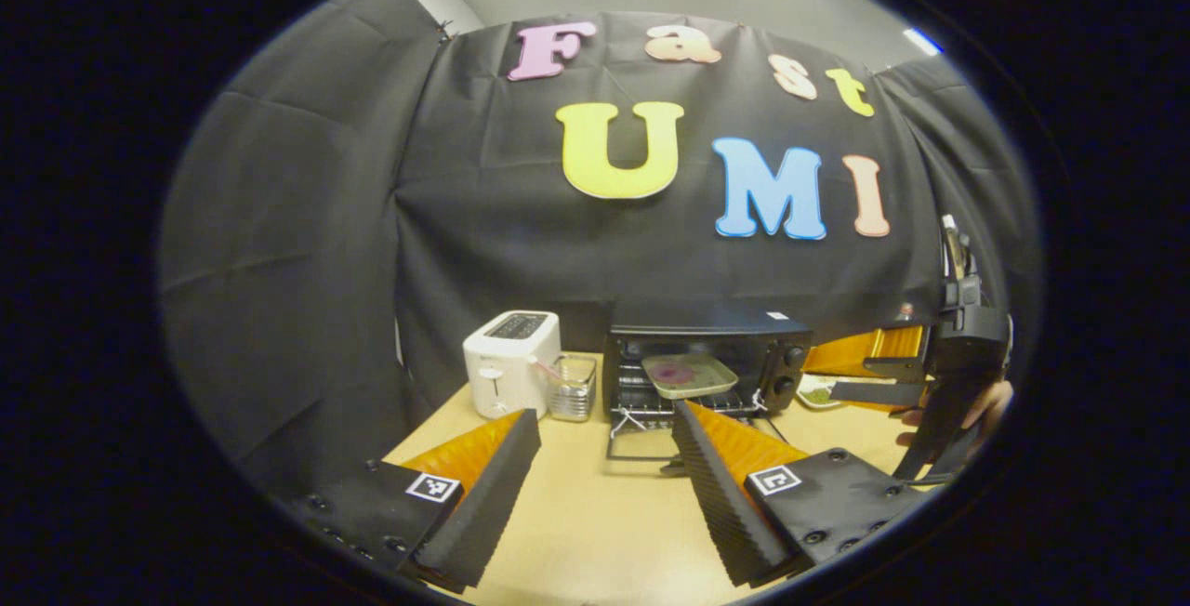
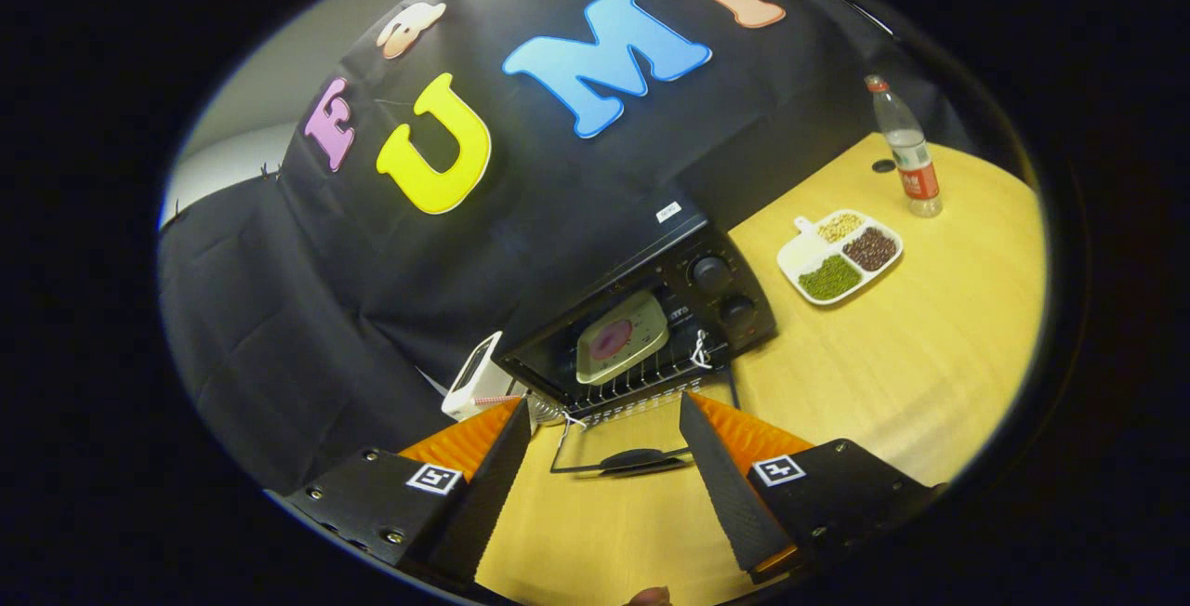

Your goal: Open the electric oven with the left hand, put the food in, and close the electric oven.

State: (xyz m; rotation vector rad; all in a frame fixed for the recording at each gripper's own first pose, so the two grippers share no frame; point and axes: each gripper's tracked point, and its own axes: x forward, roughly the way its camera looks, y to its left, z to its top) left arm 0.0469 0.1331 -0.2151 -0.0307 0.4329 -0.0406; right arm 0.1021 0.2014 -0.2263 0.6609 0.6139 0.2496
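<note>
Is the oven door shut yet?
No: in the left gripper view the oven door lies folded down onto the table, with the tray of food on the rack inside.

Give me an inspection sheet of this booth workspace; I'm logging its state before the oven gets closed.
Surface: light wooden table, bare in front of the oven.
Job's things: black electric oven, door folded down open; tray of food resting inside on the rack.
Clutter: white toaster; clear container beside it; divided dish of beans; plastic bottle.
Grippers: left gripper open, holding nothing, facing the oven; right gripper open, holding nothing, just short of the open door.
Cables: white string tied at the rack; otherwise nothing seen.
Surroundings: black cloth wall behind and beside the table.
</note>
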